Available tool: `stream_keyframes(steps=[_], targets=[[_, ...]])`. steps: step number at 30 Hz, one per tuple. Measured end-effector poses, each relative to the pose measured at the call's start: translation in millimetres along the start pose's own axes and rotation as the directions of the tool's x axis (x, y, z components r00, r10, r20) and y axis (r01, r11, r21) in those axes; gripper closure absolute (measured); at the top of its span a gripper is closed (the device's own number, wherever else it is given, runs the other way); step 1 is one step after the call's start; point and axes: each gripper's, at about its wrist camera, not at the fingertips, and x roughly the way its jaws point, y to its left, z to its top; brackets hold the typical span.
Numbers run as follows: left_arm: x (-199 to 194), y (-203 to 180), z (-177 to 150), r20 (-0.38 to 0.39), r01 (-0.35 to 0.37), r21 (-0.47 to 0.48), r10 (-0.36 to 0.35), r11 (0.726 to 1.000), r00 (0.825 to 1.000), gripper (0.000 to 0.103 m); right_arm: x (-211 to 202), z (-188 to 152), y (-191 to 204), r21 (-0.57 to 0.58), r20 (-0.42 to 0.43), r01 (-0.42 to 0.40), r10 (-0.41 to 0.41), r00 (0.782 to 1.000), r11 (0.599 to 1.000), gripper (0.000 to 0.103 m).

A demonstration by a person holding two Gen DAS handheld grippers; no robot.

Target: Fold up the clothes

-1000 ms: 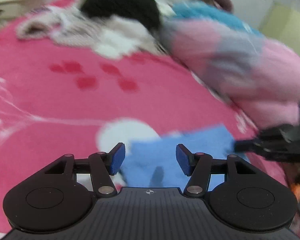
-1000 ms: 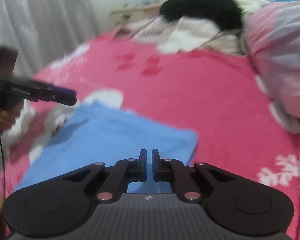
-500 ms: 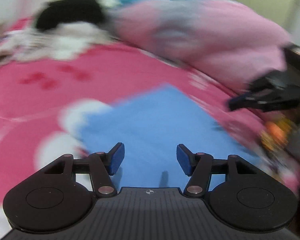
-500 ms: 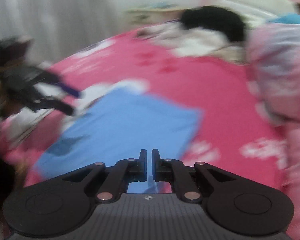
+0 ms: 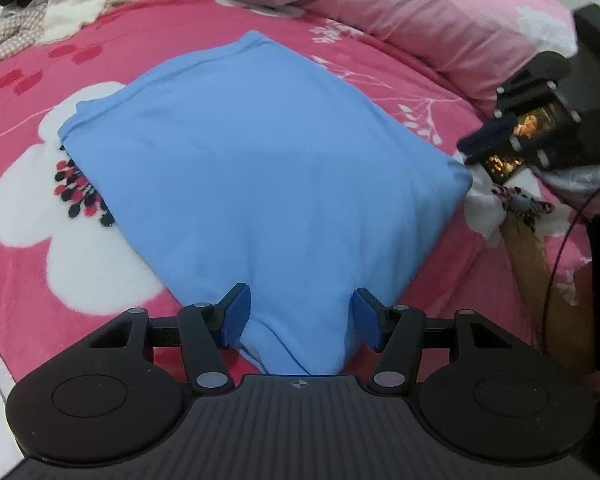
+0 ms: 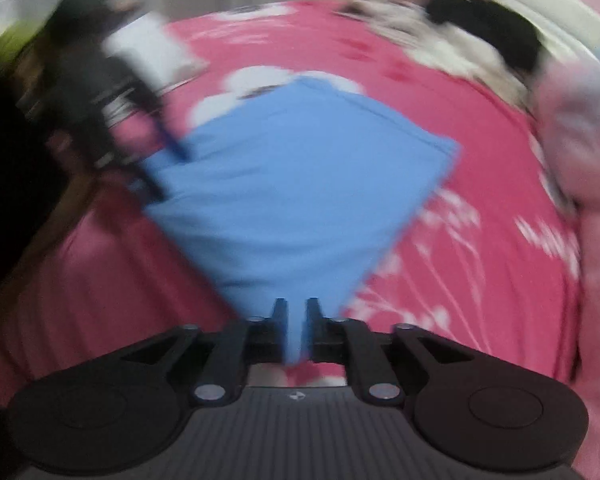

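A folded light blue cloth [image 5: 260,168] lies flat on the pink flowered bedspread [image 5: 40,280]. My left gripper [image 5: 300,316] is open over the cloth's near corner, which bulges up between the blue pads without being pinched. My right gripper [image 5: 474,146] is at the cloth's right corner. In the blurred right wrist view the right gripper [image 6: 298,312] has its jaws narrowly apart and opening, with the tip of the blue cloth [image 6: 300,200] between them. The left gripper [image 6: 168,168] shows there as a dark smear at the cloth's left corner.
A rumpled pink duvet [image 5: 420,12] is heaped along the far right side of the bed. A pile of black, white and dotted clothes [image 5: 60,8] lies at the far left. A person's forearm [image 5: 532,256] and a cable run below the right gripper.
Both hands swept sideways and rolled, so the cloth now points a corner at each camera. The left gripper came over the near corner. The right jaws parted slightly.
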Motion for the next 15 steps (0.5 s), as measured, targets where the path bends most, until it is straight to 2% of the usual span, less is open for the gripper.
stream_keyframes(steps=[1, 4, 7, 9, 10, 11, 15], targets=[[0.3, -3.8, -1.7, 0.000, -0.004, 0.009, 0.004, 1.000, 1.000, 0.045, 4.2, 0.4, 8.1, -0.043, -0.006, 0.003, -0.003, 1.000, 0.999, 0.078], [2.1, -5.0, -4.9, 0.003, -0.009, 0.026, 0.009, 1.000, 1.000, 0.045, 21.0, -7.1, 20.3, -0.155, -0.049, 0.029, -0.037, 0.998, 0.988, 0.078], [2.9, -5.2, -7.3, 0.006, -0.007, 0.030, 0.007, 1.000, 1.000, 0.045, 31.8, -15.2, 30.9, -0.306, -0.068, 0.055, -0.079, 0.995, 0.950, 0.078], [3.5, -4.2, -8.1, 0.007, -0.005, 0.031, 0.004, 1.000, 1.000, 0.045, 37.0, -17.0, 35.4, -0.374, -0.049, 0.076, -0.102, 0.994, 0.924, 0.085], [4.0, -4.0, -8.4, 0.006, -0.005, 0.036, 0.005, 0.999, 1.000, 0.045, 35.9, -17.0, 37.5, -0.398, -0.032, 0.090, -0.112, 0.993, 0.913, 0.095], [4.3, -3.9, -8.4, 0.004, -0.009, 0.044, 0.009, 0.999, 1.000, 0.046, 34.8, -16.9, 39.7, -0.421, -0.015, 0.104, -0.122, 0.992, 0.901, 0.096], [4.6, -6.6, -10.1, 0.005, -0.024, 0.085, 0.023, 0.996, 1.000, 0.048, 17.9, -24.9, 50.6, -0.606, 0.042, 0.170, -0.183, 0.982, 0.777, 0.097]])
